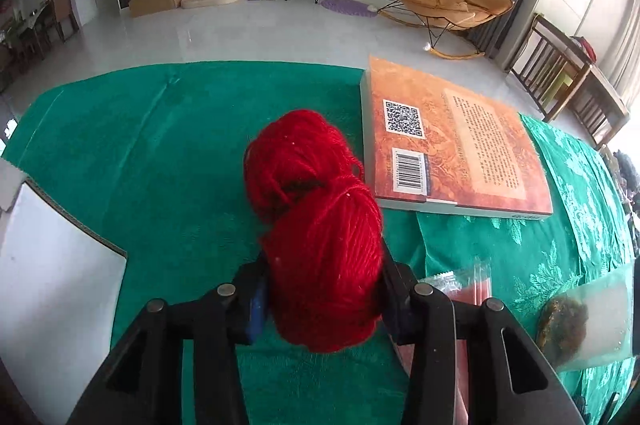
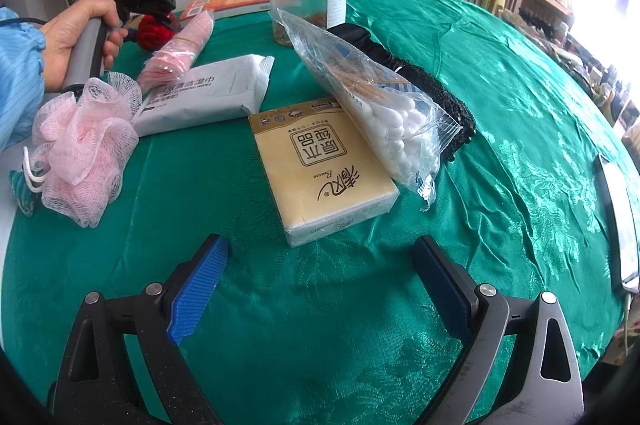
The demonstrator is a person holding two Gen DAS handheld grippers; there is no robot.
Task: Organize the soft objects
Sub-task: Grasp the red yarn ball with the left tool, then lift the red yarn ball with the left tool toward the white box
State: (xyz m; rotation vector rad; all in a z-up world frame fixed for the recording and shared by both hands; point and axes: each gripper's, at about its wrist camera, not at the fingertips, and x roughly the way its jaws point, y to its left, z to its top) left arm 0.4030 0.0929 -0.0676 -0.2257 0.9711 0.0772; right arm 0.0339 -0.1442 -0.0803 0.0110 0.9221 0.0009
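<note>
Over the green bench (image 1: 160, 145), my left tongs (image 1: 320, 289) pinch the red yarn (image 1: 316, 225); right tongs (image 2: 320, 285) spread wide, near the tissue pack (image 2: 320, 169).

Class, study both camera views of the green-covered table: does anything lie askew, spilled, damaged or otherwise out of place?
One thing stands out: the clear plastic bag of cotton swabs lies slanted, propped across the yellow tissue pack and the black beaded cloth. Nothing looks spilled or damaged. The red yarn skein is clamped in the left gripper.
</note>
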